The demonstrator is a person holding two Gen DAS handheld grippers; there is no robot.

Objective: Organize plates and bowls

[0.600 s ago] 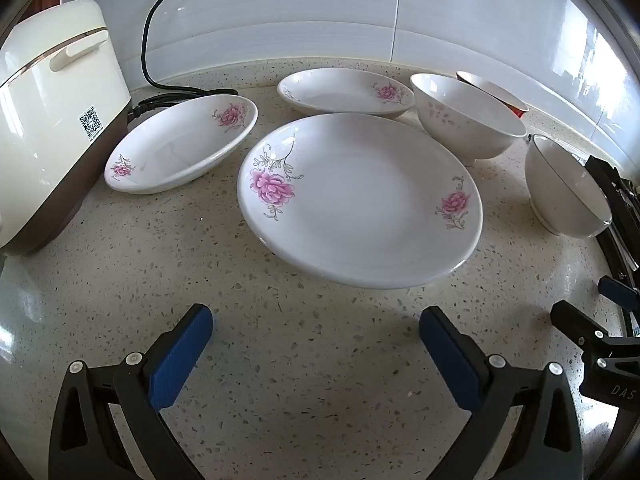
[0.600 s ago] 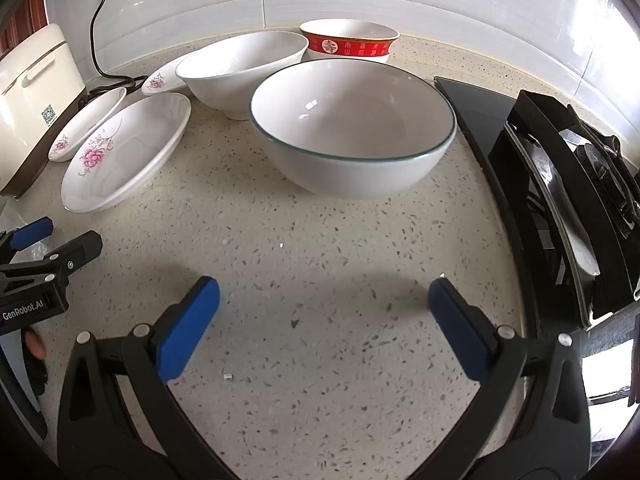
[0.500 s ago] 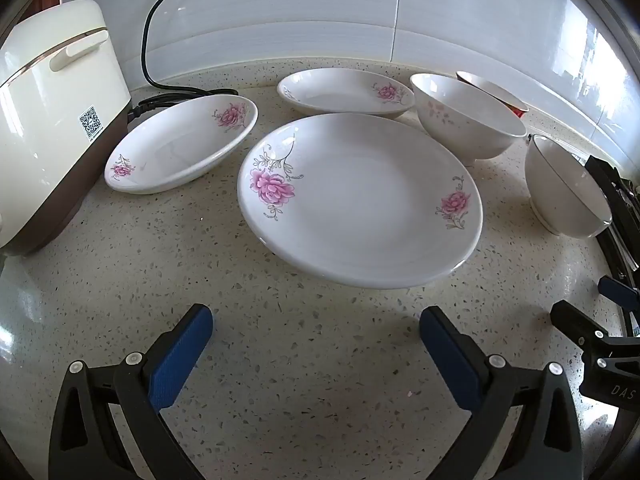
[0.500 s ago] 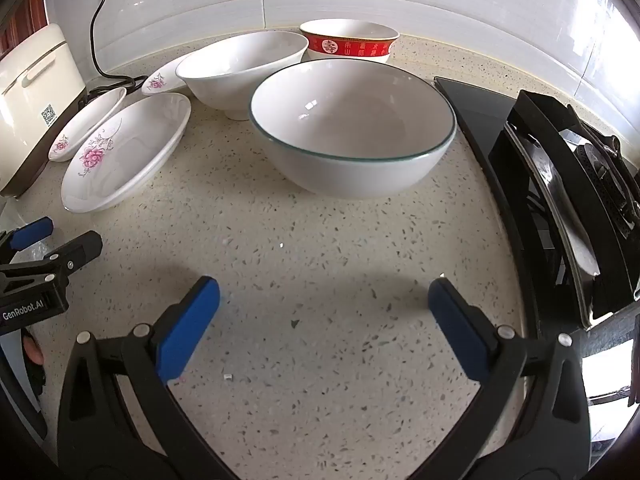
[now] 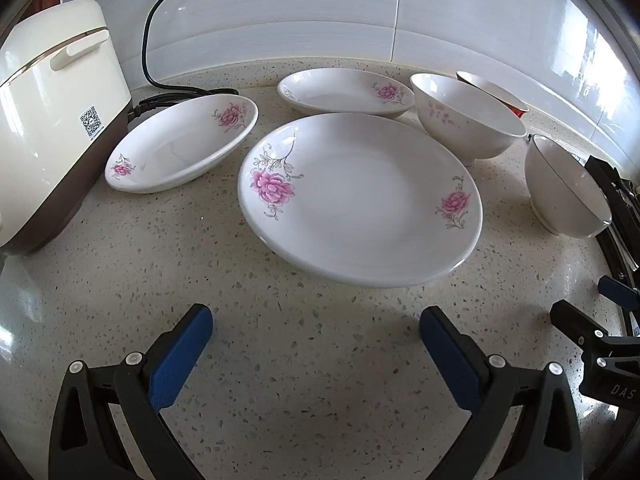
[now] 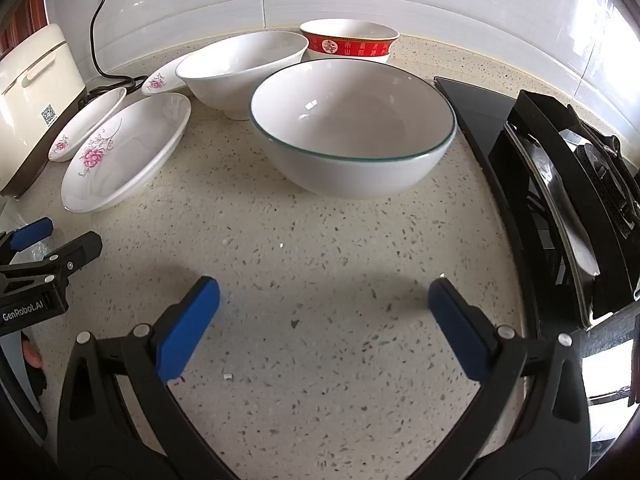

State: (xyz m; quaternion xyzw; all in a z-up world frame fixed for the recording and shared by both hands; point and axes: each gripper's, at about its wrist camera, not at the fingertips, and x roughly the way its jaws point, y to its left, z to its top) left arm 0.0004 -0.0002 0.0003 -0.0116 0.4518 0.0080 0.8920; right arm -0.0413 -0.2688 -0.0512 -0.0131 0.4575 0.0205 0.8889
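Three white plates with pink flowers lie on the speckled counter: a large one point(image 5: 360, 196) straight ahead of my left gripper point(image 5: 316, 328), a second point(image 5: 180, 148) to its left, a third point(image 5: 344, 92) behind. A plain white bowl point(image 5: 468, 120), a green-rimmed bowl point(image 6: 352, 132) and a red-banded bowl point(image 6: 348, 42) stand to the right. The green-rimmed bowl is ahead of my right gripper point(image 6: 324, 300). Both grippers are open, empty and hover low over the counter, short of the dishes.
A cream rice cooker point(image 5: 44, 120) with a black cord point(image 5: 160, 36) stands at the left against the tiled wall. A black gas stove point(image 6: 568, 184) borders the counter on the right. The right gripper shows in the left wrist view point(image 5: 600, 340).
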